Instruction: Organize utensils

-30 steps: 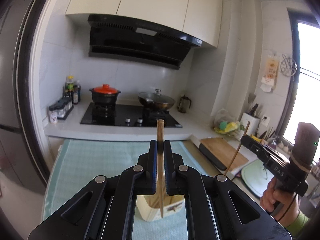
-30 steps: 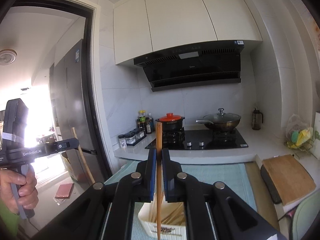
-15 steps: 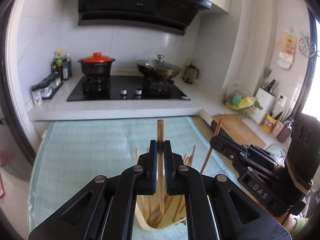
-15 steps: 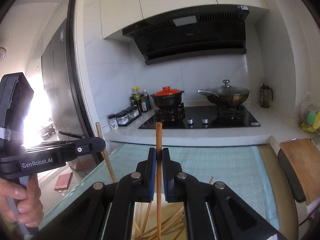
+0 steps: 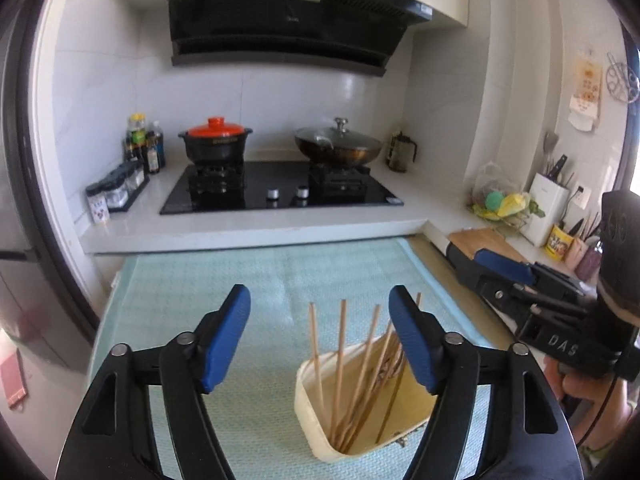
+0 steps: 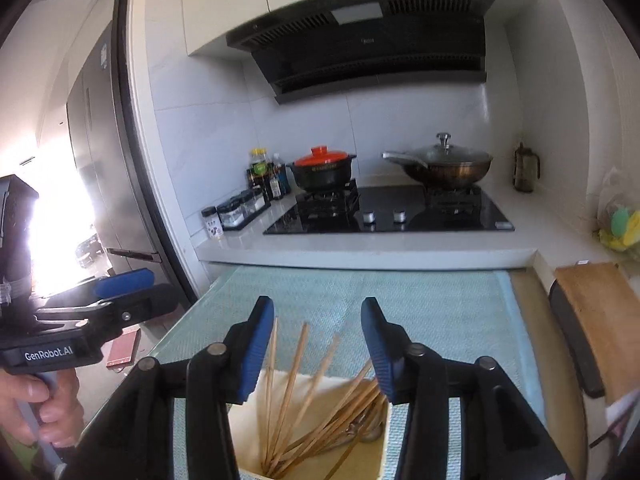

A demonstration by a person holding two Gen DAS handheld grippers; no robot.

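Observation:
A cream utensil holder [image 5: 308, 408] stands on a pale green mat [image 5: 248, 280] and holds several wooden chopsticks [image 5: 340, 360]. My left gripper [image 5: 320, 344] is open and empty just above the holder, its blue pads [image 5: 224, 340] spread wide. My right gripper [image 6: 318, 348] is open and empty above the same holder [image 6: 248, 432], over the chopsticks [image 6: 292, 380]. Each gripper shows in the other's view: the right one [image 5: 516, 276] at the right, the left one [image 6: 116, 292] at the left.
Behind the mat is a white counter with a black hob [image 5: 280, 192], a red-lidded pot [image 5: 216, 144] and a lidded wok [image 5: 338, 148]. Spice jars [image 5: 116, 192] stand at the left. A wooden cutting board [image 6: 592, 312] lies at the right.
Both grippers came down over the holder, each shut on a chopstick. Both have opened, and the two chopsticks now stand in the holder with the others.

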